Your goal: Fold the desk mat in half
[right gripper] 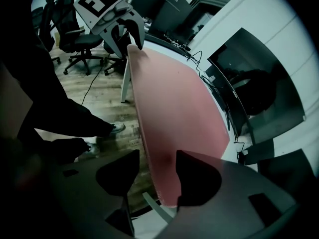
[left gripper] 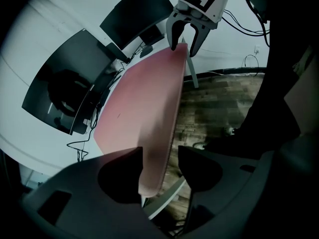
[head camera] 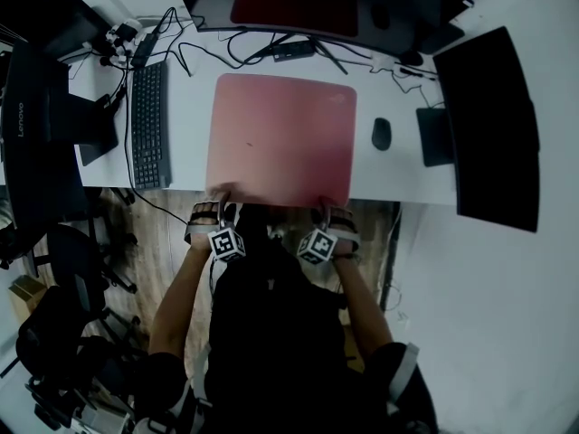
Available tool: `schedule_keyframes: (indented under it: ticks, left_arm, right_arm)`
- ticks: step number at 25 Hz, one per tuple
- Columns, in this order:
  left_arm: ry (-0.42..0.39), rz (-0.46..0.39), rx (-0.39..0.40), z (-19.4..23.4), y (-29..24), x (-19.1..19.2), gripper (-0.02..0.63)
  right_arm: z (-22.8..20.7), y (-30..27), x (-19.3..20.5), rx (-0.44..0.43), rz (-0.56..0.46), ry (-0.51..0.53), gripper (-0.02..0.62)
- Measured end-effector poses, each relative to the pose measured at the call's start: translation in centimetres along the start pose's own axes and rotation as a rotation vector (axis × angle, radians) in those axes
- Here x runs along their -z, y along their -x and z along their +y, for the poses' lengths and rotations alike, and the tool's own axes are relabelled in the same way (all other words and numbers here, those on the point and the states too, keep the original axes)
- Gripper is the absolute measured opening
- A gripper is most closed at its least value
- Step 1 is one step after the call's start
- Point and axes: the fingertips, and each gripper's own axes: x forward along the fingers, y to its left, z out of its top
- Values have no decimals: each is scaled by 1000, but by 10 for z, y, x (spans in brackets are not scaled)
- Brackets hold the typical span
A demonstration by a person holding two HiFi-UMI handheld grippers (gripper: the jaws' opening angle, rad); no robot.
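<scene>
Desk mat, pink, lying flat on white desk, between keyboard and mouse.

Head view: left gripper and right gripper sitting at mat's two near corners, at desk's front edge.

Left gripper view: jaws standing wide; mat corner lying between them, not being clamped.

Right gripper view: jaws standing wide; other near corner lying between them, resting close against one jaw, not being squeezed.

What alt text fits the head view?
Seen from above, a pink desk mat lies flat on a white desk, with the left gripper and right gripper at its two near corners, jaws open around the edge. A black keyboard lies left of the mat, a mouse right of it.
</scene>
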Motion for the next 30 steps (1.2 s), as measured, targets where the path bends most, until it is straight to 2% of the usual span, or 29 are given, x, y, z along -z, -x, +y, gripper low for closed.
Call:
schedule_keyframes:
  ticks: [8, 9, 16, 20, 25, 30]
  left_arm:
    - [42, 28, -19, 2, -12, 12, 214]
    - [45, 28, -22, 3, -12, 12, 191]
    - [34, 13, -17, 5, -8, 9, 160]
    - [31, 8, -3, 3, -3, 8, 112]
    - [25, 3, -14, 10, 5, 6, 53]
    - [19, -3, -24, 14, 8, 7, 32]
  right_arm:
    - [-15, -5, 5, 58, 42, -8, 209]
    - [-16, -4, 5, 55, 41, -12, 209]
    - [-6, -6, 6, -19, 25, -54, 201]
    - [-5, -1, 4, -27, 14, -48, 156]
    - [-5, 7, 0, -19, -19, -64, 60]
    - [-4, 9, 0, -28, -19, -82, 35]
